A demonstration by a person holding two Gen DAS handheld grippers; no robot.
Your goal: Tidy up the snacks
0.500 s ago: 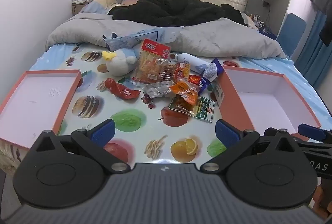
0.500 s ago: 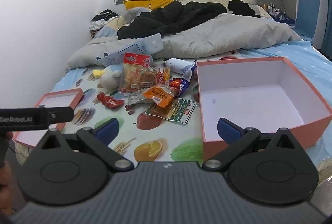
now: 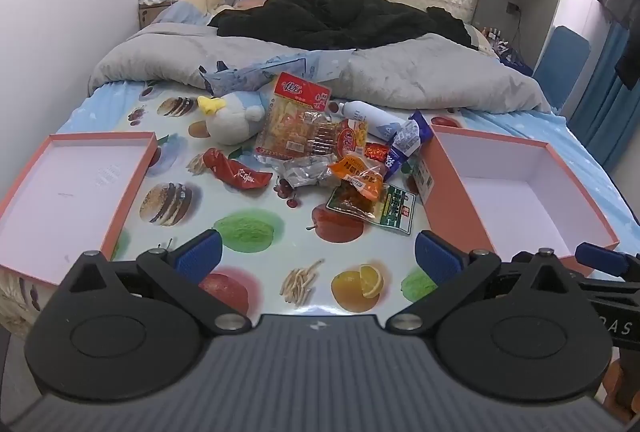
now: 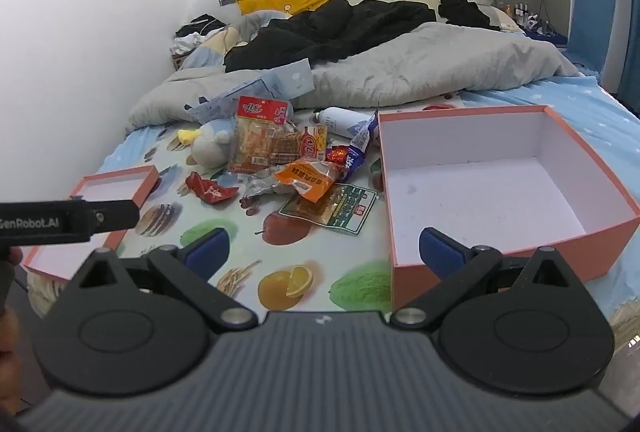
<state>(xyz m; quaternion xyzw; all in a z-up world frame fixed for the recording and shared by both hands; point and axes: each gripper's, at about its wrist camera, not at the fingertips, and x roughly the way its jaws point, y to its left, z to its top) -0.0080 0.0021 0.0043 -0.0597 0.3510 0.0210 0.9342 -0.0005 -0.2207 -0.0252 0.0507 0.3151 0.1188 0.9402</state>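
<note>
Both jaws stood wide apart and empty, left gripper (image 3: 316,256) and right gripper (image 4: 324,250) hovering at the bed's near edge. Snack packets (image 3: 340,156) lay heaped mid-bed between the shallow lid (image 3: 76,188) and deep box (image 4: 480,188), seemingly awaiting sorting.

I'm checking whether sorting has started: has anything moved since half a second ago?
Nothing visibly changed. The left gripper and right gripper hang open and empty short of the snack pile, as before. The deep box and shallow lid hold nothing yet, and no snack has shifted.
</note>
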